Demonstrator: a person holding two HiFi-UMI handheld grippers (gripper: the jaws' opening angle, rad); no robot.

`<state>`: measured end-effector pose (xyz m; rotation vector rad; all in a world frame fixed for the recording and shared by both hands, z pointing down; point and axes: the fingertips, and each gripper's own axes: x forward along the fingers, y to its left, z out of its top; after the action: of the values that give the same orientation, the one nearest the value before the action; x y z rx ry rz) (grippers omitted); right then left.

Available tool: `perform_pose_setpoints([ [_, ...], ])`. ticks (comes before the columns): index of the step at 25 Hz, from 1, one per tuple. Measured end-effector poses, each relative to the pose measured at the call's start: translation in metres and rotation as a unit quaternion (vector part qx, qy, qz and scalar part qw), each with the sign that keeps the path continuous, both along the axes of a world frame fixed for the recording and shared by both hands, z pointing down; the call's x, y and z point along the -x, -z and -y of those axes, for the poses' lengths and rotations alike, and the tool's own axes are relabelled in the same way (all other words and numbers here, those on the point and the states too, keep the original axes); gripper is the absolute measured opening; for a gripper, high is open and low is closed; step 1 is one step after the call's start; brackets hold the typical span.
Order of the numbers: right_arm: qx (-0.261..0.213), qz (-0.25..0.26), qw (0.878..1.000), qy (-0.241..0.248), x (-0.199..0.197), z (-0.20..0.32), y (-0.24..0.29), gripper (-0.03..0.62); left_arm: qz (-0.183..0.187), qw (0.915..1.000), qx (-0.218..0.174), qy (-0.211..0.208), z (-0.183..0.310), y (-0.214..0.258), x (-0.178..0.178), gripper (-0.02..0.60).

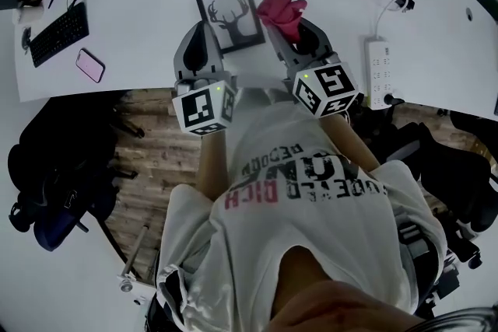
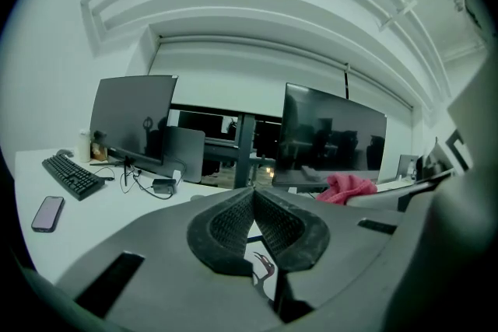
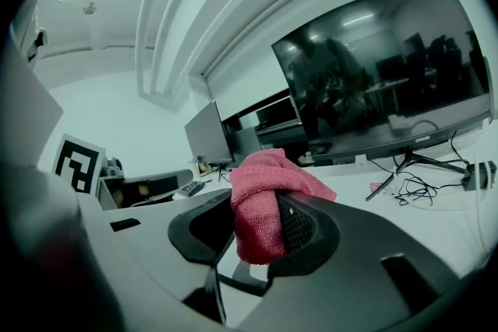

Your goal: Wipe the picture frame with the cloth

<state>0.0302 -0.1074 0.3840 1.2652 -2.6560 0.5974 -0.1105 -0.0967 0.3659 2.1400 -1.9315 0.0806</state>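
Head view. Person's torso (image 1: 311, 190) in a white printed T-shirt fills the lower frame, nearest the lens. Both forearms reach forward to a white table (image 1: 140, 4). Picture frame (image 1: 232, 14) lies flat on the table between the two grippers: black border, deer-head print. Left gripper (image 1: 201, 35) sits just beside the frame's left edge; contact with the frame cannot be told. Right gripper (image 1: 286, 31) sits just beside the frame's right edge, with the pink cloth (image 1: 280, 10) bunched at its tip, near the frame's upper right corner. Keyboard (image 1: 58, 33) and pink phone (image 1: 90, 64) lie well apart to the left. Power strip (image 1: 381, 72) lies to the right.

Left gripper view. Left gripper (image 2: 253, 198) is clenched: ribbed pads (image 2: 226, 225) meet at the tips, nothing between them. A sliver of the frame's print (image 2: 263, 267) shows through the gap below the pads. Two dark monitors (image 2: 333, 138) stand behind; keyboard (image 2: 74, 175) and phone (image 2: 48, 212) at left; cloth (image 2: 346, 186) at right.

Right gripper view. Right gripper (image 3: 253, 225) is clamped on the cloth (image 3: 261, 198), which is folded over and bulges above and forward of the pads. Large monitor (image 3: 389, 74) behind at right, loose cables (image 3: 420, 186) under it. Marker cube (image 3: 78, 163) of the left gripper at left.
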Motion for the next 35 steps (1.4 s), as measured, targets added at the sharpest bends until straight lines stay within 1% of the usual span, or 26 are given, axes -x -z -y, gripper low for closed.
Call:
perform_pose_setpoints([
  [6,-0.002,-0.007,1.0,-0.001,0.026,0.024,-0.015,0.121,0.024,0.9996,-0.009,-0.009,0.026,-0.01,0.022,-0.003],
  [11,-0.002,-0.01,1.0,-0.01,0.039,0.043,-0.031,0.12,0.035,0.9989,-0.029,-0.006,0.048,-0.014,0.046,-0.003],
  [15,0.006,-0.028,0.999,-0.014,0.051,0.057,-0.052,0.118,0.046,0.9982,-0.036,-0.016,0.06,-0.023,0.058,-0.003],
  [19,0.02,-0.042,0.999,-0.009,0.065,0.07,-0.076,0.12,0.061,0.9971,-0.035,-0.03,0.069,-0.036,0.063,-0.003],
  [21,0.024,-0.059,0.998,-0.005,0.07,0.076,-0.089,0.12,0.069,0.9964,-0.033,-0.036,0.074,-0.042,0.064,-0.003],
  [24,0.035,-0.088,0.995,-0.007,0.073,0.081,-0.109,0.119,0.069,0.9965,-0.029,-0.037,0.079,-0.048,0.067,-0.003],
  [27,0.044,-0.116,0.992,-0.019,0.07,0.084,-0.125,0.118,0.063,0.9971,-0.025,-0.036,0.082,-0.052,0.071,-0.003],
  [30,0.059,-0.13,0.989,-0.026,0.069,0.085,-0.136,0.118,0.059,0.9974,-0.019,-0.036,0.084,-0.058,0.074,-0.003],
  [35,0.075,-0.151,0.985,-0.024,0.077,0.09,-0.151,0.118,0.055,0.9978,-0.013,-0.035,0.089,-0.063,0.082,-0.003],
])
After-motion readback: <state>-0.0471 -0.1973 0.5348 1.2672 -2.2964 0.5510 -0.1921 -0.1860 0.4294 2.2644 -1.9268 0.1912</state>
